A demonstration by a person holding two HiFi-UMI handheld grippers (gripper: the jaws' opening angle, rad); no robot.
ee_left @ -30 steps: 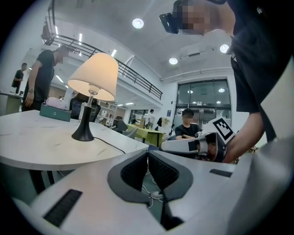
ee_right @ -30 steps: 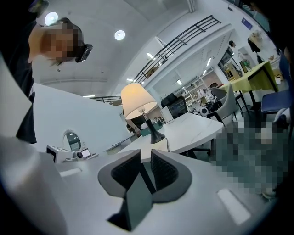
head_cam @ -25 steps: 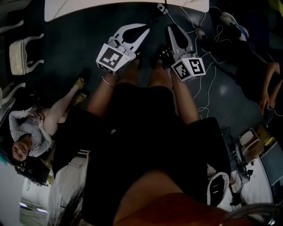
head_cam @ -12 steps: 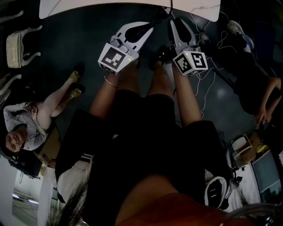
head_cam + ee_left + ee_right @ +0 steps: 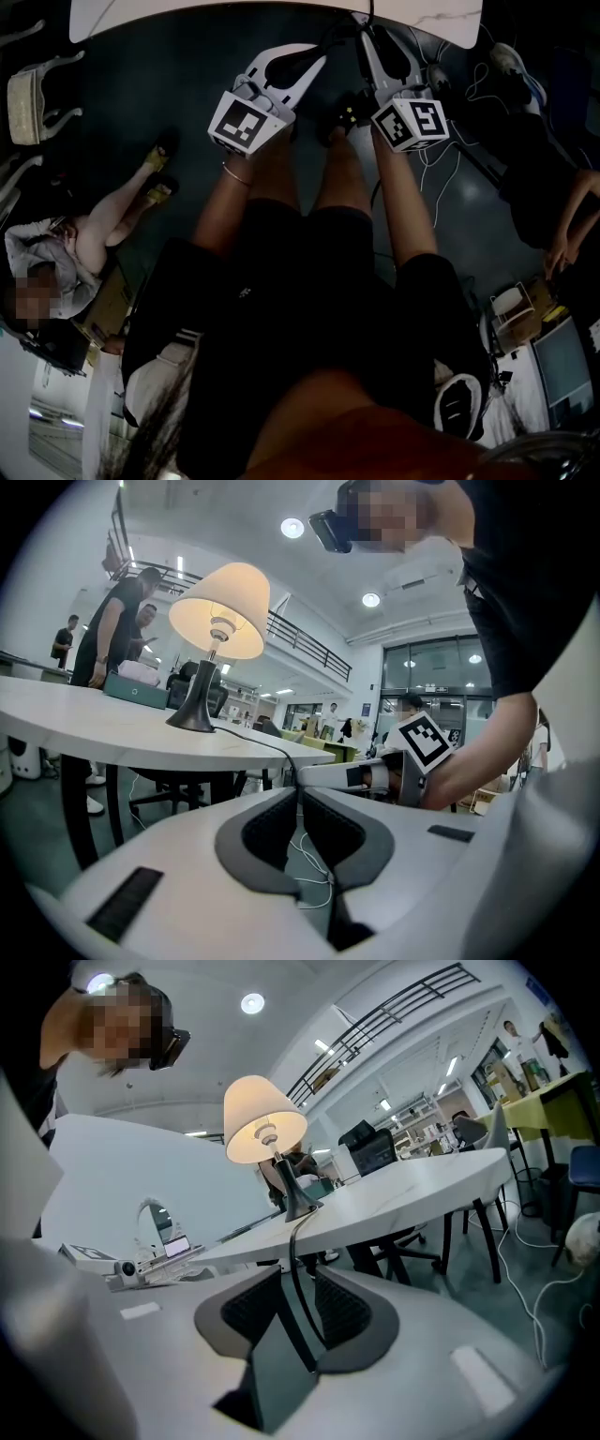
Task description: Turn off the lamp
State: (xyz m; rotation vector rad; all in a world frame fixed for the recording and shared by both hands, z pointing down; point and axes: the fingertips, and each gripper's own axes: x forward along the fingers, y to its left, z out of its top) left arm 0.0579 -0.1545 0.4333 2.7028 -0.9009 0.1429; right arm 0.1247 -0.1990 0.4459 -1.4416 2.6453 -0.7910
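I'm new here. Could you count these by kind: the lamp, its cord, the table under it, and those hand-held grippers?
lamp: 1
lamp cord: 1
white table under the lamp: 1
grippers: 2, the left gripper and the right gripper
Total: 5

White counter (image 5: 103, 726) ahead of left tool (image 5: 300, 797), above tip lvl. On it: lit lamp (image 5: 212, 635), dark base, up-left of tool; cord (image 5: 267, 745) runs base → near edge, drops twd tool. Teal box (image 5: 136, 692) further left, past lamp. Dark floor (image 5: 37, 822) below; white cables (image 5: 302, 846) loose on it.
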